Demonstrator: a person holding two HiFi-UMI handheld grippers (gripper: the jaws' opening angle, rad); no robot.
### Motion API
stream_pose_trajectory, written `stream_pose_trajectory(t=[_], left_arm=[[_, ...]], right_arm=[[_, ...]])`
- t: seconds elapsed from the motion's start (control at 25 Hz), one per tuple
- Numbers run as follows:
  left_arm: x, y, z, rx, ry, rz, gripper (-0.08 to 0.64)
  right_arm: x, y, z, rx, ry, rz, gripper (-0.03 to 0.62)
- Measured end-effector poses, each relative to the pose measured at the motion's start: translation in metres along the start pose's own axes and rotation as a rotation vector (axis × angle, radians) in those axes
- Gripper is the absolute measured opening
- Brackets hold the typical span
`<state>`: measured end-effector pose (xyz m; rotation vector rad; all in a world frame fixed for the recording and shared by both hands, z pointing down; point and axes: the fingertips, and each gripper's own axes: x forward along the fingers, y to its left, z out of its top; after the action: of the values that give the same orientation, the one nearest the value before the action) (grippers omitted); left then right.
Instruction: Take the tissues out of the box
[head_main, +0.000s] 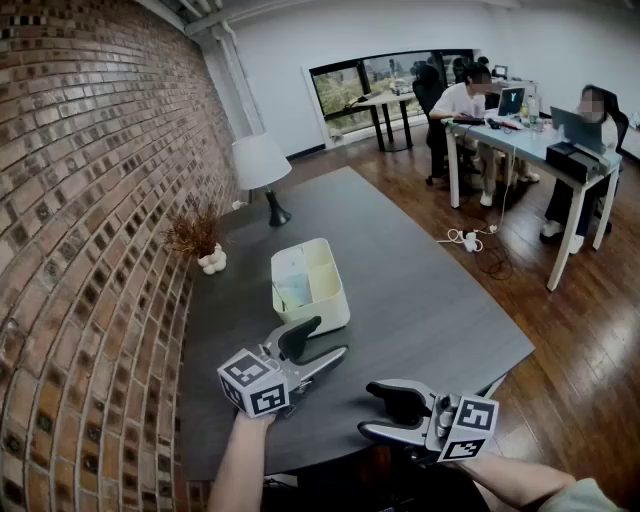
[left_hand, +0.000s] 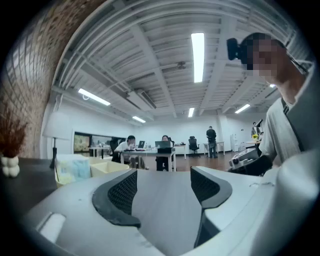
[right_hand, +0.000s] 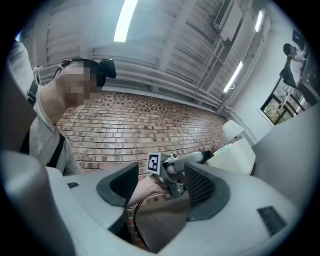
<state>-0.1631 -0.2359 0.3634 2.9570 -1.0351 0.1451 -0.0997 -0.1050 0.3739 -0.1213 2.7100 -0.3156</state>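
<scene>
The tabletop (head_main: 420, 300) holds one cream box (head_main: 325, 310), one white lamp (head_main: 260, 165) and one dried plant (head_main: 197, 235). Two grippers show: the left gripper (head_main: 330, 337) and the right gripper (head_main: 366, 409). Two people (head_main: 460, 100) (head_main: 592, 130) sit at one pale desk (head_main: 530, 145).

This is an open office. People (head_main: 462, 100) sit at white desks (head_main: 530, 145) with laptops (head_main: 512, 100). There are office chairs (left_hand: 193, 146), long strip lights (left_hand: 198, 57) on the ceiling, a wooden floor (head_main: 590, 330) and a brick wall (head_main: 90, 200).
</scene>
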Motion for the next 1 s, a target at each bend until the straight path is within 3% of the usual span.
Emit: stream_pose_trajectory(t=[0.2,0.24,0.44,0.56,0.68,0.76,0.88,1.0], left_arm=[[0.03,0.026,-0.045,-0.094,0.13,-0.029,0.334],[0.034,0.028,-0.047,-0.1,0.129,-0.03,0.311],[0.049,0.033,-0.052,-0.114,0.132,-0.032,0.325],[0.041,0.022,-0.041,-0.1,0.12,-0.072,0.328],[0.025,0.012,0.009,0.03,0.056,-0.084,0.328],[0.01,0.031,0.047,0.18,0.072,-0.01,0.341],[-0.004,0.092,0.072,0.362,0.243,0.129,0.42],[-0.011,0.148,0.055,0.438,0.489,0.172,0.483]], right_arm=[[-0.005,0.005,-0.002,0.037,-0.001,-0.001,0.302],[-0.006,0.006,-0.002,0.043,-0.003,0.0,0.302],[-0.007,0.005,0.0,0.054,-0.013,0.003,0.302],[-0.006,0.005,0.0,0.062,-0.012,0.004,0.302],[-0.008,0.006,0.0,0.068,-0.011,0.008,0.302],[-0.008,0.007,-0.001,0.072,-0.013,0.012,0.302],[-0.005,0.008,-0.001,0.072,-0.013,0.017,0.302],[-0.003,0.009,-0.003,0.077,-0.008,0.021,0.302]])
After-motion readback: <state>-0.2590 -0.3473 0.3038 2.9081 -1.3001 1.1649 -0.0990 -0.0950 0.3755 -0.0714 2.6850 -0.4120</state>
